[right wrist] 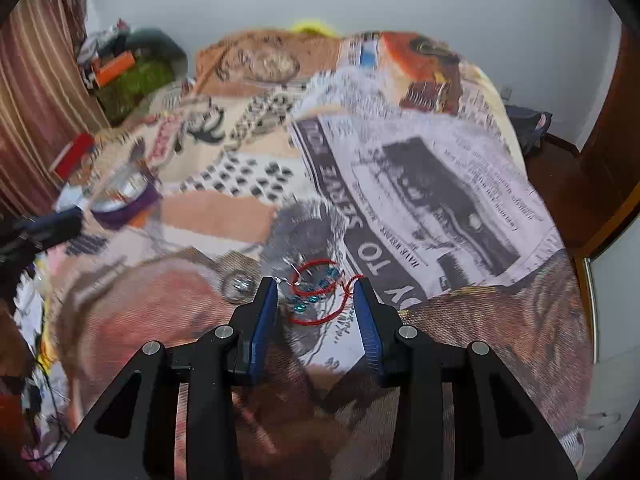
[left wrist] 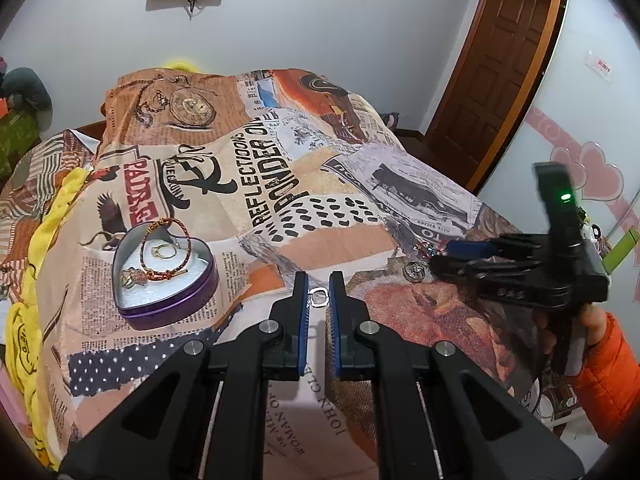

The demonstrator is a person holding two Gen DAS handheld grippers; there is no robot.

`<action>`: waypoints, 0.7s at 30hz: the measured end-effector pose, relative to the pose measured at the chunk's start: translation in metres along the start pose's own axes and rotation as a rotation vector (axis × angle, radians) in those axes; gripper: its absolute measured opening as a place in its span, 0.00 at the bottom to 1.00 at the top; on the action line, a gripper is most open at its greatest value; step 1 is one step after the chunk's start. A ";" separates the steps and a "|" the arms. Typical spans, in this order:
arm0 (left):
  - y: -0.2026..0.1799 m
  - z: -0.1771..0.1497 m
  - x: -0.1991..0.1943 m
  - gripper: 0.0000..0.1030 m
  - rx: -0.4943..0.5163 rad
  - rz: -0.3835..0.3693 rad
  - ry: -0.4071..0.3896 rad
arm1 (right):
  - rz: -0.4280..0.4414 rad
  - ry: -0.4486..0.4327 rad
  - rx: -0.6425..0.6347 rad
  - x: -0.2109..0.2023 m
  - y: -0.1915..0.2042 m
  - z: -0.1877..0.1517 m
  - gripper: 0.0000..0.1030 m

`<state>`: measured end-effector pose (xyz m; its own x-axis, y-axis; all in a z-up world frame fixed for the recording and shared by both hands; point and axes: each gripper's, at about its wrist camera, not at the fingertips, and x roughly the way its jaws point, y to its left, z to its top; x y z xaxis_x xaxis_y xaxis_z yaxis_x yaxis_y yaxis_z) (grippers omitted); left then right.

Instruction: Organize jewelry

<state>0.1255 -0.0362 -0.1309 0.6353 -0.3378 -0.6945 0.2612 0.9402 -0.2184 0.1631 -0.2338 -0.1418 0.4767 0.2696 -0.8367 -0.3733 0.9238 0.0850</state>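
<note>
My left gripper (left wrist: 319, 288) is shut on a small silver ring (left wrist: 319, 298) pinched at its tips, just above the printed bedspread (left wrist: 280, 184). To its left sits a purple heart-shaped tin (left wrist: 168, 308) holding a gold ring (left wrist: 164, 251), a red braided bracelet (left wrist: 188, 254) and a pendant (left wrist: 134, 276). My right gripper (right wrist: 316, 292) stands open, its fingers straddling a red cord bracelet with teal beads (right wrist: 320, 304) lying on the cloth. A round silver charm (right wrist: 238, 286) lies just left of it. From the left wrist view, the right gripper (left wrist: 436, 258) points down at that same spot.
The bedspread covers a raised mound at the back. A hand in an orange sleeve (left wrist: 612, 368) holds the right gripper. A brown door (left wrist: 504, 64) stands at the right, clutter and a striped curtain (right wrist: 36, 100) at the left. The right wrist view is motion-blurred.
</note>
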 end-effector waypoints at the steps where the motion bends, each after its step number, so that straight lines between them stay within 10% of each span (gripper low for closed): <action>1: 0.000 0.000 0.001 0.08 0.002 0.000 0.001 | 0.006 0.017 0.002 0.005 -0.002 -0.002 0.35; 9: 0.000 0.001 0.010 0.08 -0.003 0.001 0.014 | 0.081 0.010 0.044 0.009 -0.014 -0.010 0.35; 12: -0.001 0.001 0.010 0.08 -0.002 -0.002 0.014 | 0.092 0.004 0.057 0.009 -0.014 -0.011 0.09; 21: -0.002 0.002 0.005 0.08 0.005 -0.001 0.004 | 0.088 -0.054 0.113 -0.007 -0.018 -0.007 0.07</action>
<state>0.1297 -0.0394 -0.1326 0.6325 -0.3383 -0.6967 0.2654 0.9398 -0.2154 0.1607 -0.2545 -0.1417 0.4896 0.3625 -0.7930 -0.3253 0.9198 0.2195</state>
